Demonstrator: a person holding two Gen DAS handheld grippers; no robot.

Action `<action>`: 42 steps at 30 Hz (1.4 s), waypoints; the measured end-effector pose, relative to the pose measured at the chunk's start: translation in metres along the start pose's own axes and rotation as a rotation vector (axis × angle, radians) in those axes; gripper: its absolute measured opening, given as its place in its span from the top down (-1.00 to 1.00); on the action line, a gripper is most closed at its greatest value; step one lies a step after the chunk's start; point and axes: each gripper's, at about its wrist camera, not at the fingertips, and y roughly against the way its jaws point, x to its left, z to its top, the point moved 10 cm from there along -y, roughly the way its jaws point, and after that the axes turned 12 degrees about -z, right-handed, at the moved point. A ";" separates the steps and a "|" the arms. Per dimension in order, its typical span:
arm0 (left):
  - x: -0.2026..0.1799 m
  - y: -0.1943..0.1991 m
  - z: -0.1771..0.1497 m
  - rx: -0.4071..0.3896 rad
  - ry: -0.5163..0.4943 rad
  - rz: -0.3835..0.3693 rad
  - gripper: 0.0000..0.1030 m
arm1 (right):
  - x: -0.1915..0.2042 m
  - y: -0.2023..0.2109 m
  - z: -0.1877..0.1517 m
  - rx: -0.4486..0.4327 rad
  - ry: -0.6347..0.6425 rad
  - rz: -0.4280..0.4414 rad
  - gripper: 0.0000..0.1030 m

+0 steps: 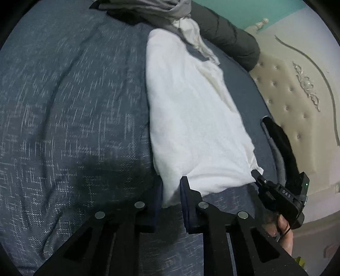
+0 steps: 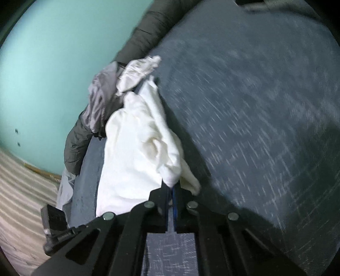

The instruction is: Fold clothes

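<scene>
Both sets of tongs are taking hold of the near end of a white garment (image 1: 191,118) that is lying stretched along a bed covered in a blue-grey bedspread (image 1: 63,106), its far end reaching toward a heap of grey and white clothes (image 1: 170,12) beside a dark padded jacket (image 1: 229,36). The left tongs (image 1: 170,191) are pinching one near corner, with a fold of white cloth sitting between the narrowed fingers. The right tongs (image 2: 171,191) are closed tight on the other corner (a bunched flap is spilling out past the fingertips), though how much cloth is actually caught there is hard to tell through the blur. This looks like the grasping stage of a lengthwise fold. The next move is probably calling for both hands lifting together, keeping the edge taut and level, and carrying it over toward the far end so the layers land square.
</scene>
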 end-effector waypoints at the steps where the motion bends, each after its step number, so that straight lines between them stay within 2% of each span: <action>1: 0.003 -0.002 -0.001 0.002 0.005 0.000 0.66 | -0.002 -0.002 -0.001 0.007 -0.005 -0.006 0.96; 4: 0.009 -0.005 -0.001 -0.003 0.022 -0.015 0.66 | -0.005 -0.001 0.001 0.009 -0.017 -0.018 0.94; 8: 0.004 -0.001 0.000 -0.009 -0.017 0.009 0.59 | -0.009 0.004 0.007 -0.004 -0.045 -0.022 0.84; 13: -0.007 0.017 0.006 -0.051 -0.083 0.081 0.61 | -0.011 0.030 0.025 -0.139 0.004 -0.124 0.78; 15: -0.013 0.026 0.012 -0.085 -0.110 0.093 0.61 | -0.014 0.038 0.031 -0.179 -0.008 -0.129 0.73; 16: -0.016 0.029 0.015 -0.093 -0.125 0.100 0.61 | -0.009 0.040 0.033 -0.187 -0.013 -0.089 0.72; 17: -0.019 0.030 0.017 -0.097 -0.140 0.105 0.61 | -0.002 0.041 0.033 -0.188 -0.001 -0.051 0.72; 21: -0.028 0.012 0.020 -0.058 -0.176 0.092 0.61 | 0.028 0.026 0.021 -0.143 0.116 0.004 0.72; 24: -0.026 -0.005 0.016 -0.025 -0.181 0.095 0.61 | 0.022 0.003 0.010 -0.073 0.134 -0.062 0.72; 25: -0.023 -0.008 0.014 -0.021 -0.181 0.100 0.61 | 0.008 -0.006 0.007 -0.048 0.109 -0.106 0.72; 27: -0.019 -0.010 0.011 -0.019 -0.182 0.102 0.61 | -0.009 -0.010 0.009 -0.032 0.045 -0.114 0.79; 31: -0.016 -0.009 0.006 -0.018 -0.214 0.110 0.61 | -0.017 0.006 0.022 -0.096 0.041 -0.161 0.75; 35: -0.016 -0.010 0.003 -0.024 -0.236 0.101 0.61 | -0.006 0.017 0.026 -0.133 0.050 -0.111 0.74; 38: -0.014 -0.012 0.002 -0.028 -0.245 0.090 0.60 | 0.013 0.026 0.026 -0.147 0.108 -0.079 0.58; 40: -0.013 -0.012 0.001 -0.034 -0.242 0.080 0.60 | 0.028 0.027 0.028 -0.148 0.150 -0.068 0.37; 42: -0.014 -0.012 0.001 -0.039 -0.235 0.073 0.60 | 0.045 0.027 0.033 -0.149 0.203 -0.065 0.33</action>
